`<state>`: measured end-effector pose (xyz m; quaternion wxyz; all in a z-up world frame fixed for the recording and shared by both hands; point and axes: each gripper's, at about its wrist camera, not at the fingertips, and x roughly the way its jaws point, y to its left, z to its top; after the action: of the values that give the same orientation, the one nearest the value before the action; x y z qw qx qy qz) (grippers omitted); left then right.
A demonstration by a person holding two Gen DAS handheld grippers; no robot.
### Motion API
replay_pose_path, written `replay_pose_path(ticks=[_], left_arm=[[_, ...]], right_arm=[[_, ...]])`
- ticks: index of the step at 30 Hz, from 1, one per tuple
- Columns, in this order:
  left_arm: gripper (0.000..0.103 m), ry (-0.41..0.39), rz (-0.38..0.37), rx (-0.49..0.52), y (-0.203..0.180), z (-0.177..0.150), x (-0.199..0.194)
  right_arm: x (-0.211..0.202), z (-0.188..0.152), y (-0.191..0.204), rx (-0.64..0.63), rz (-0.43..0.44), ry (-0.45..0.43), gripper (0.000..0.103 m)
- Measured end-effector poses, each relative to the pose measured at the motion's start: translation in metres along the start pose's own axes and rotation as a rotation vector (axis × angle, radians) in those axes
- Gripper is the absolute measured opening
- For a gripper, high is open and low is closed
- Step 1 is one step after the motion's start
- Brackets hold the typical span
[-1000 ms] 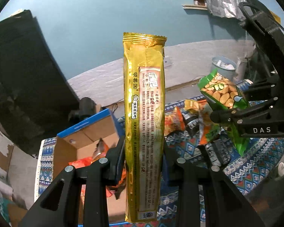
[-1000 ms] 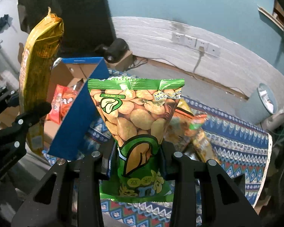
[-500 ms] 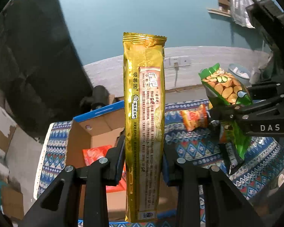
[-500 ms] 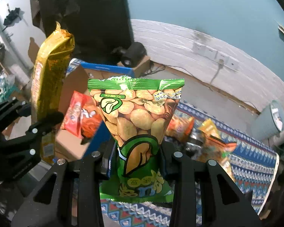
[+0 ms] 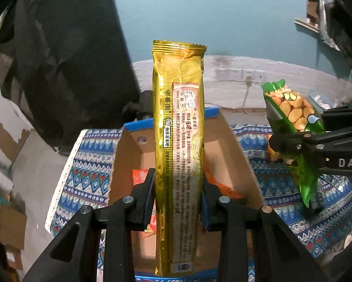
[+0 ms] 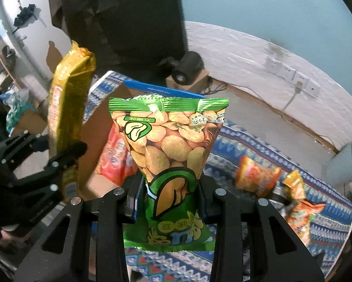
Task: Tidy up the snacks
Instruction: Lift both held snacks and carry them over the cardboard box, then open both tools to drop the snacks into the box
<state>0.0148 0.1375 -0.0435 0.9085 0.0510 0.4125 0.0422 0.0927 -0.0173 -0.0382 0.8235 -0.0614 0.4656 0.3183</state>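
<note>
My left gripper [image 5: 178,195] is shut on a long gold snack pack [image 5: 178,141], held upright over an open cardboard box [image 5: 129,164] with a blue rim; the pack also shows in the right wrist view [image 6: 67,117]. Red snack packets [image 5: 140,176] lie in the box. My right gripper [image 6: 170,195] is shut on a green bag of broad beans [image 6: 171,155], upright, just right of the box. That bag [image 5: 291,119] and the right gripper [image 5: 293,141] show at the right in the left wrist view.
The box stands on a blue patterned cloth [image 6: 328,216]. Orange snack packets [image 6: 255,176] lie on the cloth to the right. A black speaker [image 6: 187,68] sits on a small carton behind the box. A pale bucket [image 6: 347,162] stands at far right.
Both grippers have moved left with their packs, toward the box. The box now lies straight ahead under the gold pack, and the loose packets have slid to the right of the views.
</note>
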Motion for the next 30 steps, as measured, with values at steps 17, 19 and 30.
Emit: replay_pose_path(ticks=[17, 19, 30], left_arm=[[0.033, 0.12, 0.063, -0.051, 0.031, -0.022, 0.038], [0.035, 0.13, 0.073, -0.051, 0.031, -0.022, 0.039], [0.062, 0.104, 0.127, -0.048, 0.026, -0.017, 0.03]], right_arm=[[0.063, 0.011, 0.042, -0.037, 0.086, 0.108, 0.036], [0.067, 0.01, 0.041, -0.03, 0.099, 0.121, 0.039], [0.042, 0.013, 0.033, -0.032, 0.067, 0.056, 0.068]])
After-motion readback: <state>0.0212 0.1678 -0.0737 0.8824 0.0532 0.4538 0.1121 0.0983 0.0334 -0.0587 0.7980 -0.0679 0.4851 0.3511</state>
